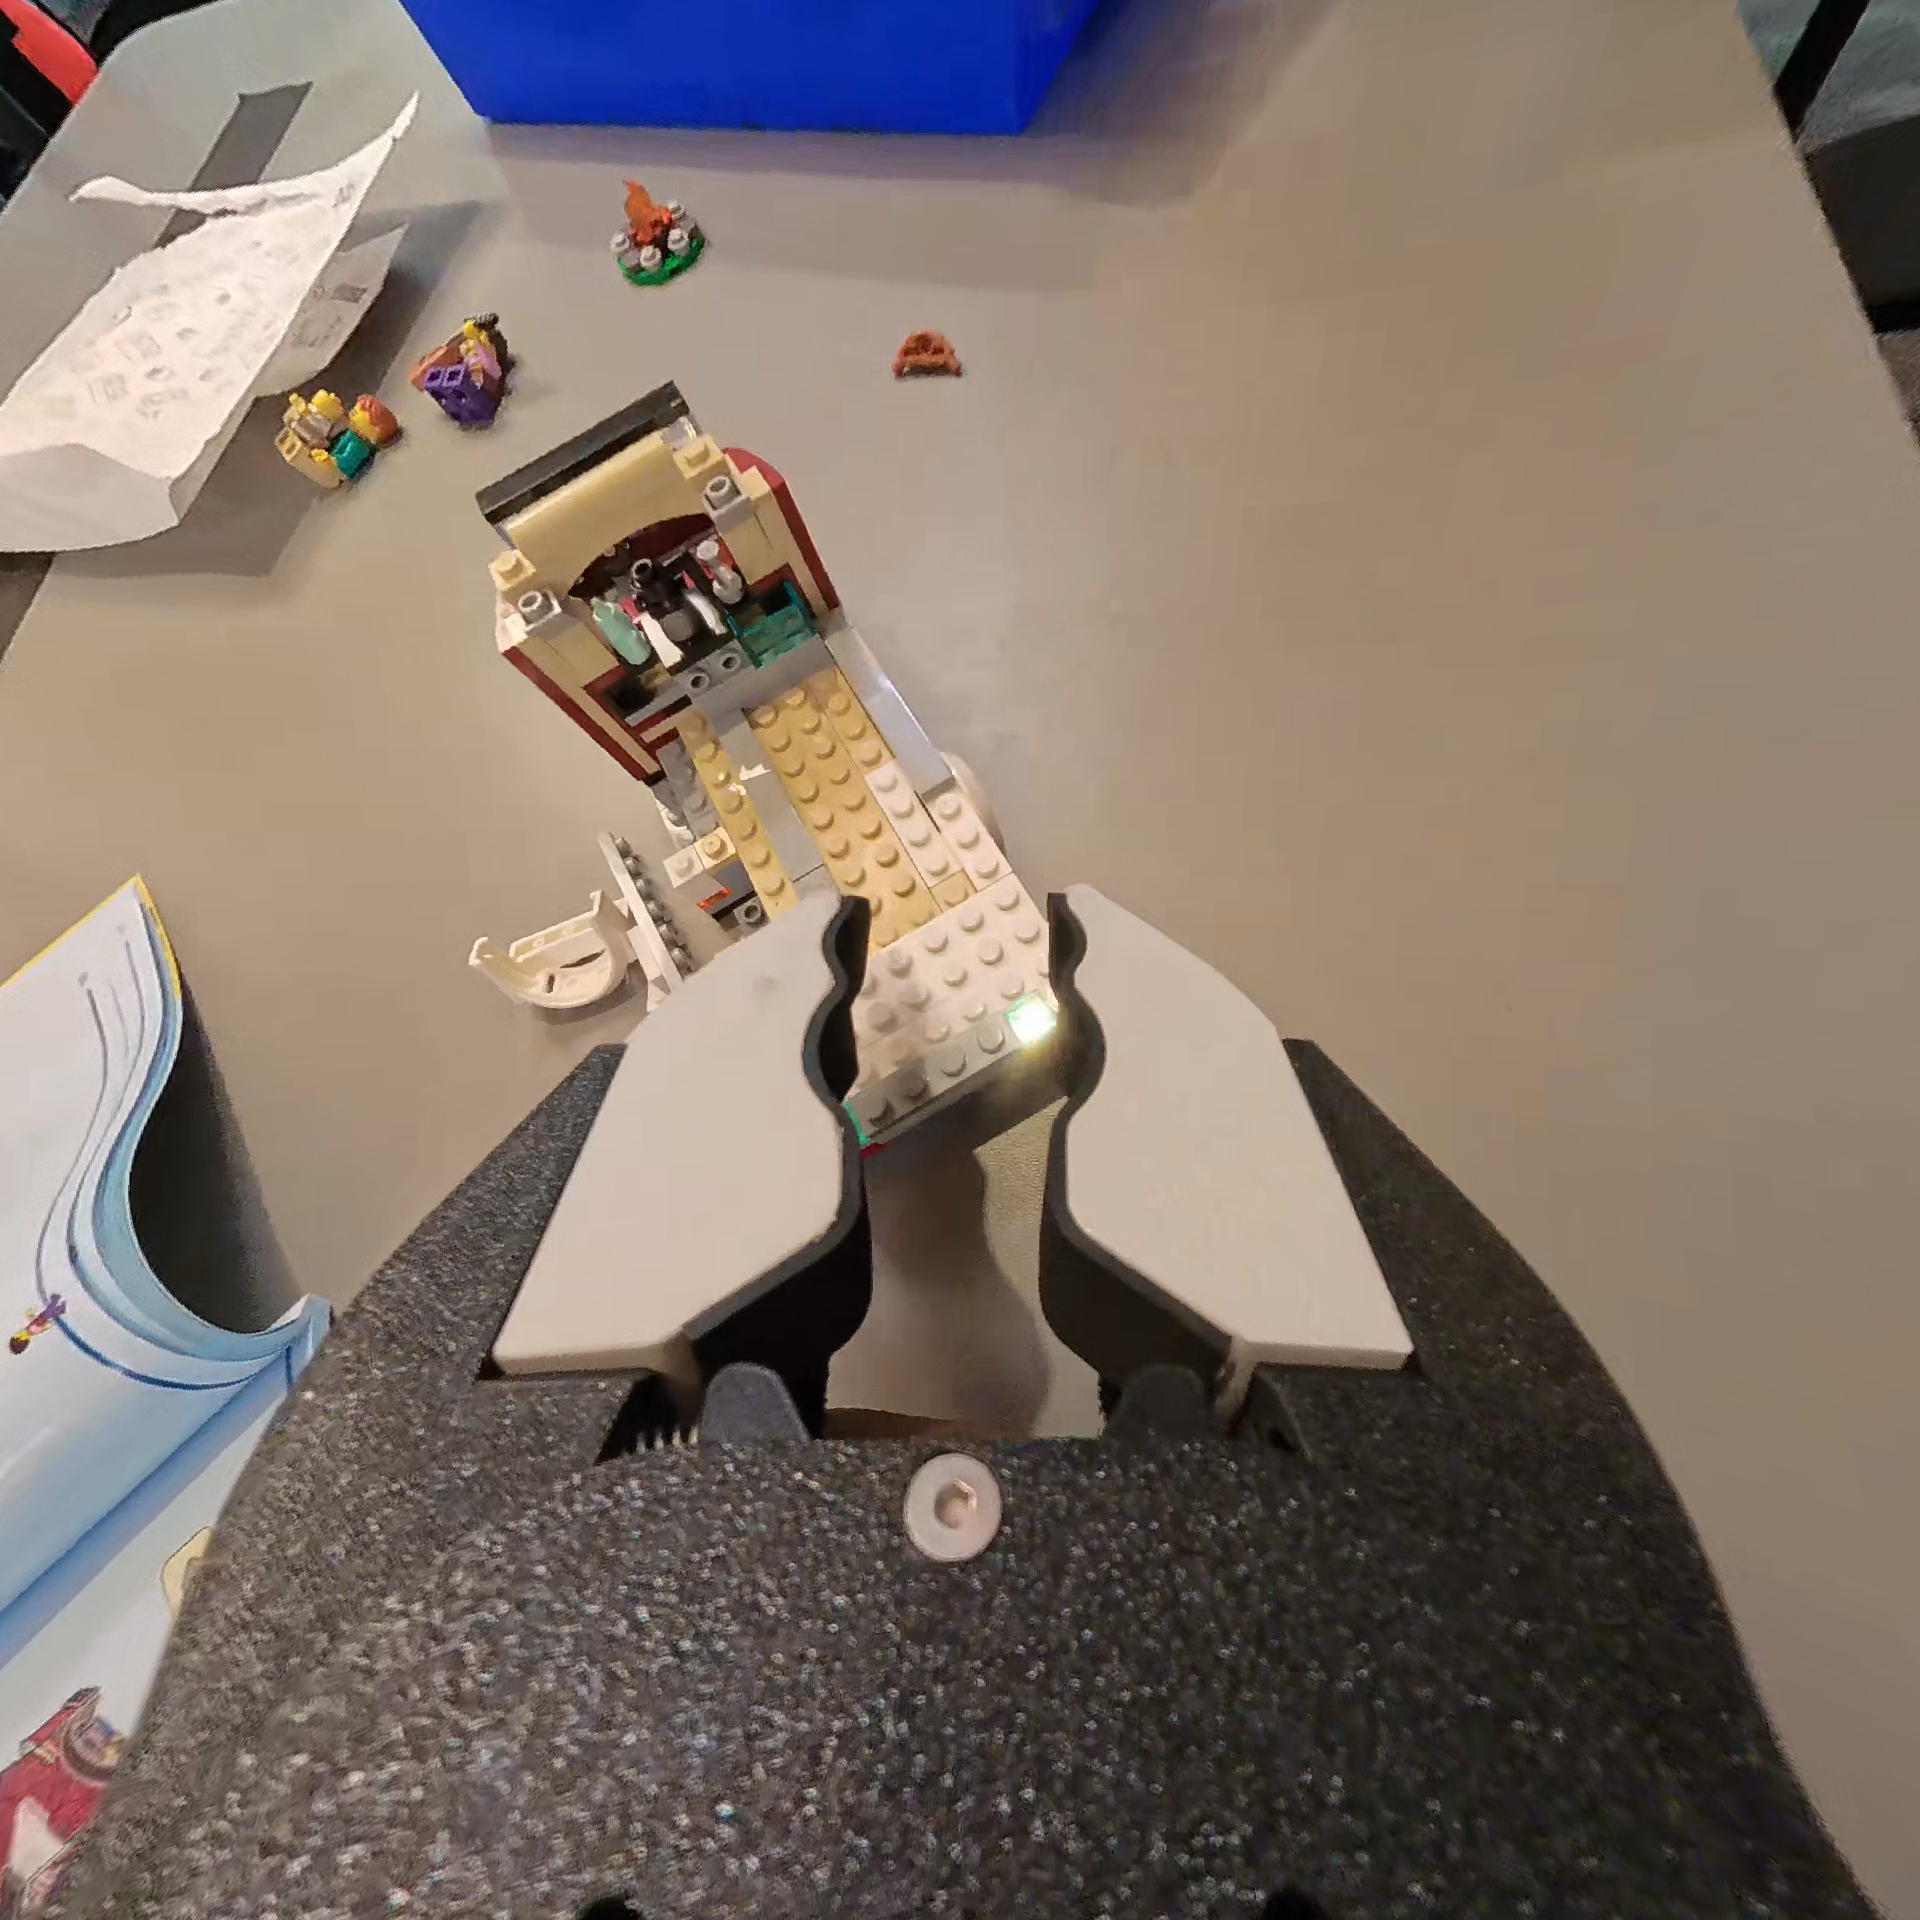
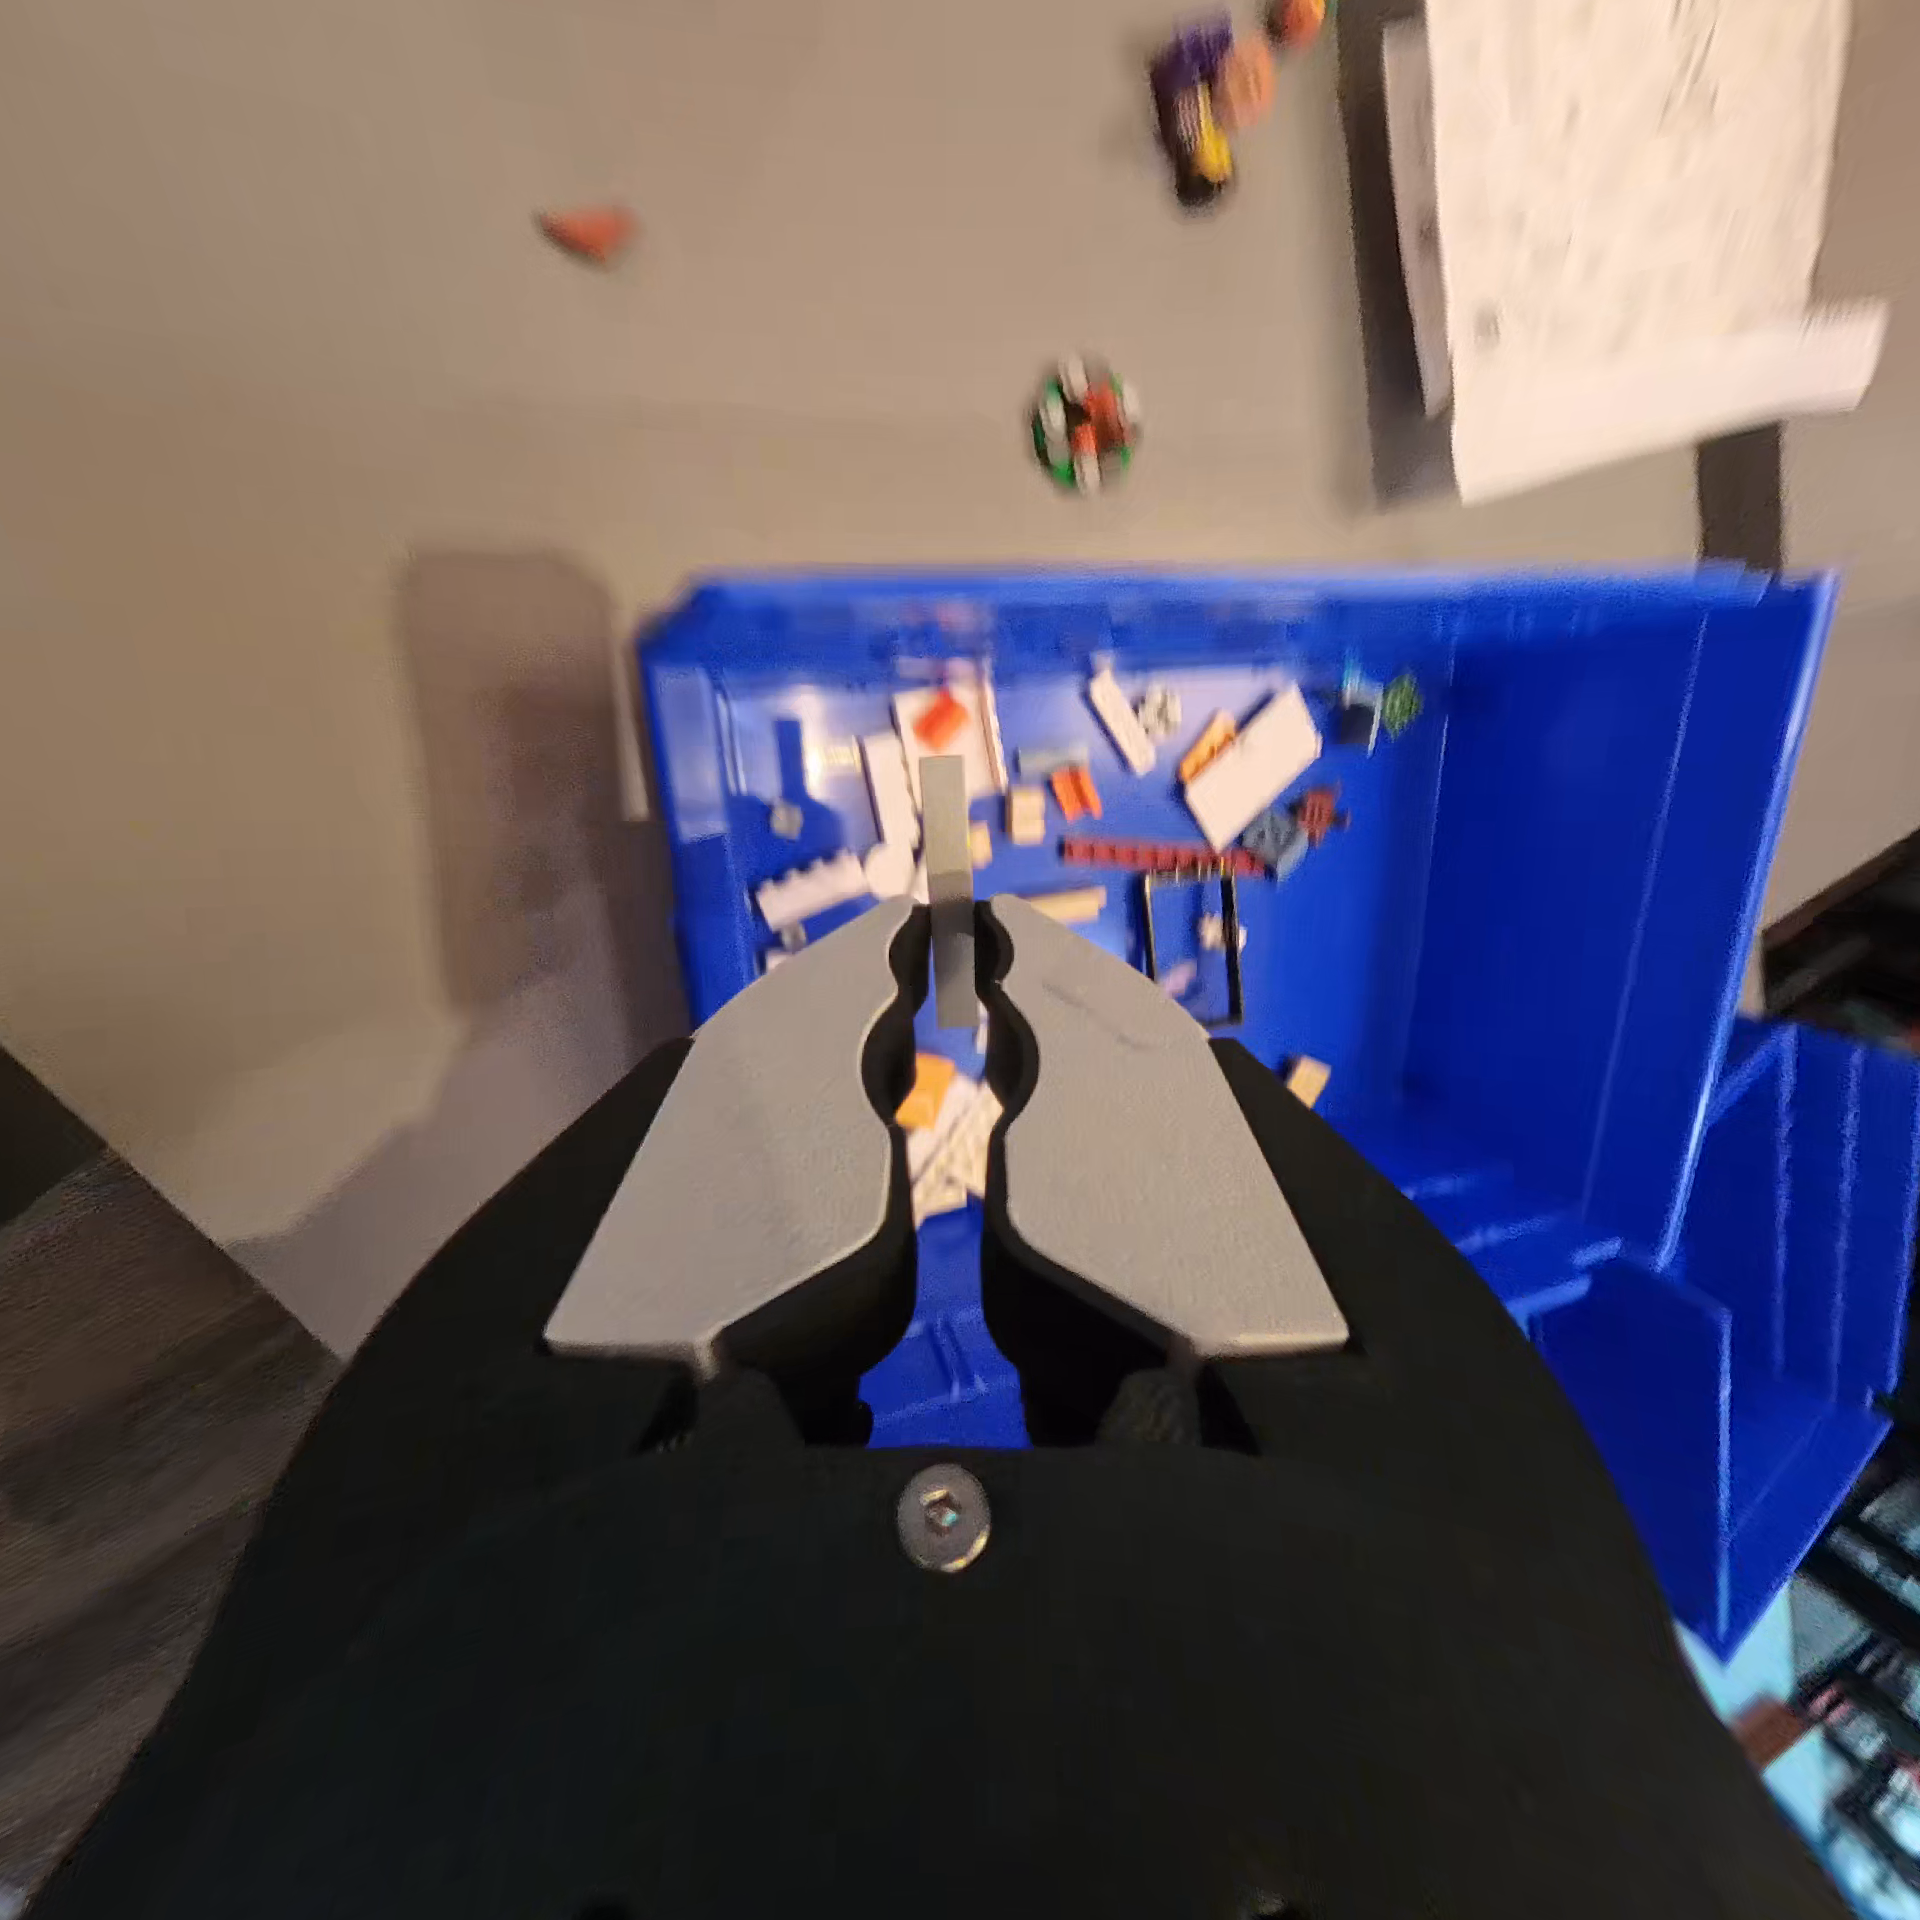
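Minifigures (image 1: 338, 436) lie beyond left claw (image 1: 956, 925) gripping brick model (image 1: 831, 790); right claw (image 2: 951, 914), blurred, seemingly pinches grey tile (image 2: 948, 831)

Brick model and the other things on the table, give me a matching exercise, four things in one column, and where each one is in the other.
Things:
1. brick model
2. grey flat piece
3. campfire piece
4. open booklet

Places:
A. left edge of the left wrist view
B. between the right gripper's fingertips
C. near end between the left gripper's fingers
D. close to the blue bin

Pairs: 1-C, 2-B, 3-D, 4-A
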Demonstrator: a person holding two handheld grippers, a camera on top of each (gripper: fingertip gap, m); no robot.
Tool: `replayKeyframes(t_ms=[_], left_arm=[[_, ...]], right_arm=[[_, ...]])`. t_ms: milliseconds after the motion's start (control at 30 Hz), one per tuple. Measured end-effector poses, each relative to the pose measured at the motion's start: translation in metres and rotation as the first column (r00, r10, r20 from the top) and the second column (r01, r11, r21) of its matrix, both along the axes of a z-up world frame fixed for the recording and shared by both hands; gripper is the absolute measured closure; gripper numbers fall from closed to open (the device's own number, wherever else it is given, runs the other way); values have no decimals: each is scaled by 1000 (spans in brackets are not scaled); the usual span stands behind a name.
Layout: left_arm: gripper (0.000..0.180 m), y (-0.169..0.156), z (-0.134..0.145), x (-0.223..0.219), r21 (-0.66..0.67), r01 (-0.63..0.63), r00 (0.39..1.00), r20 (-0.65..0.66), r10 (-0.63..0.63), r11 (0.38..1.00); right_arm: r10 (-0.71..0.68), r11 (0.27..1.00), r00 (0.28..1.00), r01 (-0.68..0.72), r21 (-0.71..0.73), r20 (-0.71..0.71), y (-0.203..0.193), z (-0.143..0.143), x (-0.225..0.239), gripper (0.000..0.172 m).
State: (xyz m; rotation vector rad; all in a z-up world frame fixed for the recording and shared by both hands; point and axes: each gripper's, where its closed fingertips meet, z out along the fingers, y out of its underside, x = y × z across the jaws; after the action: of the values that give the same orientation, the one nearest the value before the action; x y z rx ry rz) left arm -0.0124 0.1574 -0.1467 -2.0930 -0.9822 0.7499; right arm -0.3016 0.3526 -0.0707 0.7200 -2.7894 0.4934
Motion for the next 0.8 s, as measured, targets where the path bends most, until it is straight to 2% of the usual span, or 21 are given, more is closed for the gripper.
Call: replayKeyframes(t_ms=[133, 333, 467, 500, 567, 700, 800], left_arm=[[142, 2, -1, -3, 4, -6, 1000, 6, 6, 1000], [142, -1, 3, -12, 42, -49, 999, -5, 49, 998], [145, 2, 3, -16, 41, -64, 998, 10, 64, 997], [146, 3, 2, -17, 33, -67, 998, 17, 66, 997], [146, 5, -1, -20, 9, -71, 997, 27, 71, 997], [146, 7, -8, -21, -30, -74, 996, 54, 76, 997], [147, 7, -9, -21, -32, -82, 995, 59, 84, 996]], right_arm=[[-27, 999, 1000, 27, 47, -8, 16, -16, -20, 163], [101, 995, 994, -101, -10, -52, -20, -14, 15, 155], [249, 967, 960, -253, -20, -126, -55, -12, 58, 159], [297, 952, 944, -304, -27, -145, -65, -13, 74, 153], [385, 917, 913, -395, -51, -132, -84, -15, 113, 154], [482, 864, 845, -502, -30, -232, -111, -16, 155, 154], [546, 826, 824, -560, -69, -151, -124, -22, 186, 154]])
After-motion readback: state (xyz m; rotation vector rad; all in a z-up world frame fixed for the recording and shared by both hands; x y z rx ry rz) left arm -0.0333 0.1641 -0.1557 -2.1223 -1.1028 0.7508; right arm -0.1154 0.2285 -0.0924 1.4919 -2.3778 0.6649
